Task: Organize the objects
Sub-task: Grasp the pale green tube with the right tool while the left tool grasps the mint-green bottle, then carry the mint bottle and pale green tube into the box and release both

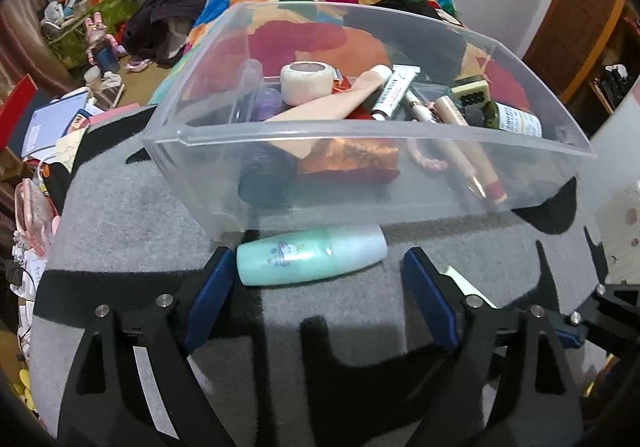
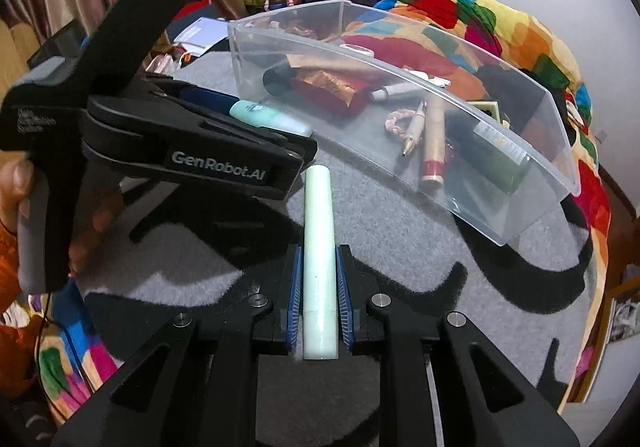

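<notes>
The green bottle (image 1: 311, 257) lies just in front of the clear box (image 1: 360, 135), between the wide-open left hand-held gripper (image 1: 316, 299). The right hand-held gripper (image 2: 318, 287) squeezes a pale tube (image 2: 319, 247). Next, I think, both go into the box.

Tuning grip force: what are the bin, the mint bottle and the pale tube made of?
Bin: clear rigid plastic, glossy; contents show through.
Mint bottle: opaque plastic, probably, with a glossy highlight.
Pale tube in the right tongs: smooth matte plastic, likely; no dent at the pads.

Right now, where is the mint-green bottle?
The mint-green bottle lies on its side on the grey mat, between the open left hand-held gripper fingers, just before the clear bin.
</notes>
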`<state>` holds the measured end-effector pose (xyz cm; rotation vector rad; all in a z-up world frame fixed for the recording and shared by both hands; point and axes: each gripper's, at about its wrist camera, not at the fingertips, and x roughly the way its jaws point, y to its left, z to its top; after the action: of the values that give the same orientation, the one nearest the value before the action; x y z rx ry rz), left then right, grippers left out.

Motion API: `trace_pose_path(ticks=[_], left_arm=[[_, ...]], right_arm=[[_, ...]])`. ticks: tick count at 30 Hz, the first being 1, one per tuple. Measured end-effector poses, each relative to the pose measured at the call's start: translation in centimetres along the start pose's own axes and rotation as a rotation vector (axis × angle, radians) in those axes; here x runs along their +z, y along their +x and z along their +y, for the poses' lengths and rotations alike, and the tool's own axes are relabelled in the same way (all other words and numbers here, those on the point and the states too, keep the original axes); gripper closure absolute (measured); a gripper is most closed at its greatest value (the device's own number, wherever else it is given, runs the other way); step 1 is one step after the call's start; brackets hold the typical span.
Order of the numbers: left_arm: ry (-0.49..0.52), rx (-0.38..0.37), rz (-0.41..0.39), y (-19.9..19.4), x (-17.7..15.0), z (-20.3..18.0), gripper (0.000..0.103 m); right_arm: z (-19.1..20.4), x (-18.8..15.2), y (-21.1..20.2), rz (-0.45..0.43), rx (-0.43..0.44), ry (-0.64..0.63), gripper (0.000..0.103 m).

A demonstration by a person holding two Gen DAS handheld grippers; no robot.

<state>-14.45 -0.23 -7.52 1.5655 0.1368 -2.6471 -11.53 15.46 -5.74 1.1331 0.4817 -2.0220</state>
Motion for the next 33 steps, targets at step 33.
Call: trace_pose_path(ticks=[33], left_arm=[[0.043,-0.155,-0.312,-11.5,0.3,0.6,0.030]], right_arm=[[-5.9,5.4,-6.9,-0.271,-0.081,0.252,0.089]])
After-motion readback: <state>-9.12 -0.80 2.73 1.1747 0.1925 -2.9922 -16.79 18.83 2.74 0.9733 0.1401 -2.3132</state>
